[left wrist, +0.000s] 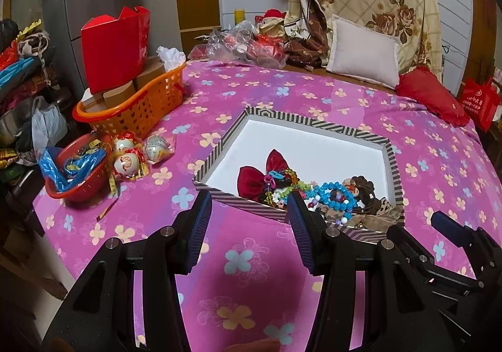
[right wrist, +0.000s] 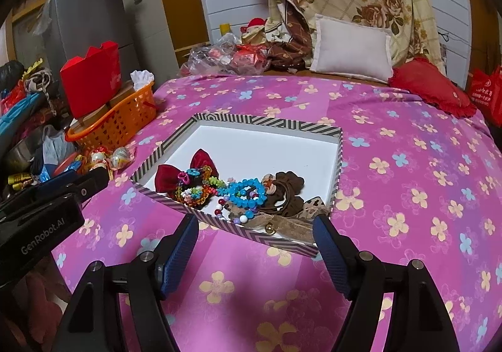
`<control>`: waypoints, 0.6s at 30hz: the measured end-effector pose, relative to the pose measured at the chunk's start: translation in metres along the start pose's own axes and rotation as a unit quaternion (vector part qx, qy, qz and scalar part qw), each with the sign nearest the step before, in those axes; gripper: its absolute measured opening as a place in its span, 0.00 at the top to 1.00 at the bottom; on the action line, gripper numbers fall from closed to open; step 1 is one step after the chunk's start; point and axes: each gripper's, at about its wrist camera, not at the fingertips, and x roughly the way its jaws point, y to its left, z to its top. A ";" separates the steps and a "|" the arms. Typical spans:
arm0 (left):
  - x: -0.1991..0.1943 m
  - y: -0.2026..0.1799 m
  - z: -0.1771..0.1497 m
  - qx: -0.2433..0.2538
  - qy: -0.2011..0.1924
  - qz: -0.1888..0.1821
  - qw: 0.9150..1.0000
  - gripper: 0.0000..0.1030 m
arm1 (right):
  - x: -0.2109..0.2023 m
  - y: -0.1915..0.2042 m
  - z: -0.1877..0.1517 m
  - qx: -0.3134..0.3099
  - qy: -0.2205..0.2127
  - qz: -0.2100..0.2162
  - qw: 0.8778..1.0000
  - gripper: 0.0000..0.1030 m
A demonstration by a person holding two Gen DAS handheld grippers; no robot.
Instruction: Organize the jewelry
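We note the jewelry pile lying in the near part of a shallow striped box with a white floor; the far half of that floor is bare. In the pile: a dark red velvet bow at the left, a blue bead bracelet in the middle, brown hair ties at the right, small coloured beads among them. The box sits on a pink flowered bedspread.

Around it, to the left: an orange basket holding a red paper bag, a red bowl near the bed's edge, wrapped round ornaments between bowl and box. Behind: a white pillow, a red cushion, crumpled clear plastic. Nothing lies between either claw and the box.

Left gripper: we see its jaws spread, nothing between them, touching nothing. It hangs over the bedspread just short of the box's near wall, the bow and bead pile straight ahead, its right finger overlapping the near rim in view.

Right gripper: jaws spread wide, empty, also over the bedspread at the near wall. The pile lies directly beyond its fingertips, inside the box. The two grippers are side by side, close together.
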 end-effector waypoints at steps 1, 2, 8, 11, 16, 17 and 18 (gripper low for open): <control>0.000 0.000 0.000 0.000 0.000 0.000 1.000 0.52 | 0.000 0.000 0.000 0.000 0.001 0.001 1.000 0.29; -0.001 0.001 0.000 0.000 -0.001 0.000 1.000 0.52 | 0.000 -0.001 0.000 0.000 0.001 0.001 1.000 0.29; -0.003 0.005 0.003 0.001 -0.006 0.004 1.000 0.52 | 0.000 0.001 0.000 -0.004 0.002 0.003 1.000 0.29; -0.003 0.005 0.002 0.001 -0.007 0.005 1.000 0.52 | 0.001 0.003 0.001 -0.006 0.002 0.005 1.000 0.29; -0.003 0.005 0.002 0.003 -0.008 0.007 1.000 0.52 | 0.004 0.004 0.001 -0.007 0.006 0.006 1.000 0.29; -0.002 0.005 0.002 0.004 -0.008 0.007 1.000 0.52 | 0.005 0.004 0.001 -0.007 0.007 0.006 1.000 0.29; -0.002 0.005 0.002 0.004 -0.007 0.008 1.000 0.52 | 0.005 0.004 0.001 -0.007 0.007 0.006 1.000 0.29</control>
